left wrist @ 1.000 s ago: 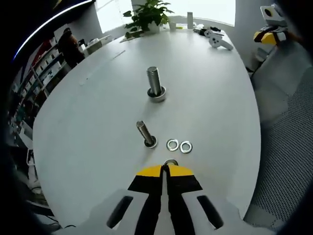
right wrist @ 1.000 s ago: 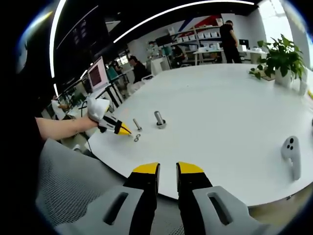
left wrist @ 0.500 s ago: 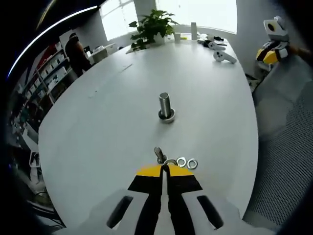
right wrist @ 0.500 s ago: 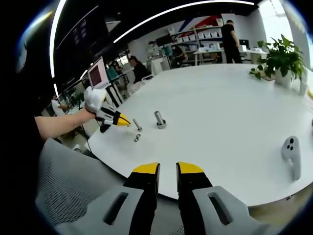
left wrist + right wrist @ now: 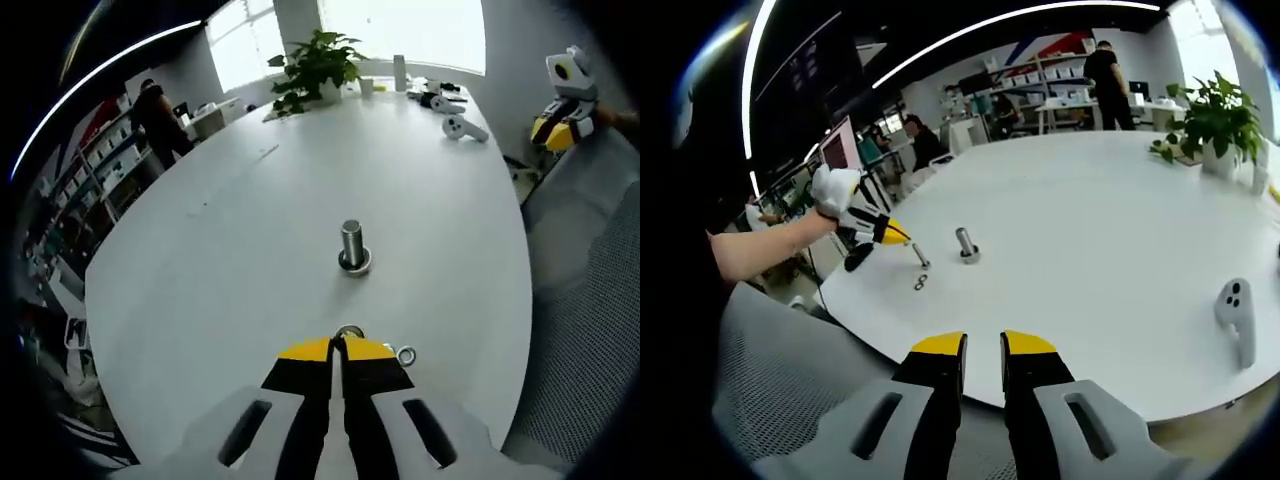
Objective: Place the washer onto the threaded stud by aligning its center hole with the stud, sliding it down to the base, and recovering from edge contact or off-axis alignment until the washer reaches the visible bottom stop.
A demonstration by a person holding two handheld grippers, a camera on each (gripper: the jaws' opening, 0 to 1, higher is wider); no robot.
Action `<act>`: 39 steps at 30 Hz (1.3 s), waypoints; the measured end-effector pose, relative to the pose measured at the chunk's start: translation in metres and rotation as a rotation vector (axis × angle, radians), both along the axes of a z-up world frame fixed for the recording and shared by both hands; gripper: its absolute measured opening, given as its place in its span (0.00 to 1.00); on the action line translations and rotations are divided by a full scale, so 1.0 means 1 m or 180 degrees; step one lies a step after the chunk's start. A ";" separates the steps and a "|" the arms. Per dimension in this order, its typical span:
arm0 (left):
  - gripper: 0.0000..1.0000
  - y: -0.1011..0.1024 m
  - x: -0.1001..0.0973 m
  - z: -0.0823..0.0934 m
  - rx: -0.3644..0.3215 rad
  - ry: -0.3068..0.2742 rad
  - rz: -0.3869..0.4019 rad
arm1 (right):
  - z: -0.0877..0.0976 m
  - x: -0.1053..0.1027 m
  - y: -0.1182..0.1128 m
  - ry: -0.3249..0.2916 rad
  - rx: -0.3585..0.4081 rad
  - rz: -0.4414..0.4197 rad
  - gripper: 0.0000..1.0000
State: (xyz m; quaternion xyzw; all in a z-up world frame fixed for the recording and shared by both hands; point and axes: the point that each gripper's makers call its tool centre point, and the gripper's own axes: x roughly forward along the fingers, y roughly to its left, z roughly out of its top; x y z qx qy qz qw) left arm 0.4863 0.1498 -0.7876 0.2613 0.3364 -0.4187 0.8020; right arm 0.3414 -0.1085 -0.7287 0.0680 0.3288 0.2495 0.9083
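Currently left tongs [image 5: 338, 345] have jaws pinched together on a washer [image 5: 349, 331]; its rim pokes out just past the yellow tips in left gripper view. From right gripper view the same tongs [image 5: 902, 238] hang above the tabletop [image 5: 1110, 230], tips right over the thin threaded stud [image 5: 921, 256], washer too small to make out there. Can't tell if the hole is on-axis w/ the stud.

Thicker stud [image 5: 352, 245] stands upright on its flanged base further out, mid tabletop [image 5: 230, 230]; seen also at [image 5: 965, 243]. One loose washer [image 5: 406, 355] lies flat just beside the left tongs' tip. In right gripper view spare washers [image 5: 921, 283] sit on the surface near the thin stud's foot, apart from it.

Right tongs [image 5: 983, 348] hover off the near edge of the tabletop, jaws slightly apart w/ a narrow gap, nothing held. They also show far off at [image 5: 567, 110].

White controller [image 5: 1236, 316] lies near the right edge. Potted plant [image 5: 1210, 120] at the far side.
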 end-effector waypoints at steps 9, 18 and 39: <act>0.00 0.001 0.004 -0.009 0.0081 0.0089 -0.0002 | 0.000 0.000 0.000 -0.0001 0.0007 -0.0012 0.16; 0.00 0.001 0.005 -0.012 0.0078 0.0129 -0.0003 | 0.000 0.000 -0.001 0.0005 0.0004 -0.0021 0.16; 0.04 0.000 0.006 -0.014 0.0088 0.0113 -0.0098 | 0.000 0.000 -0.002 0.0007 0.0001 -0.0048 0.16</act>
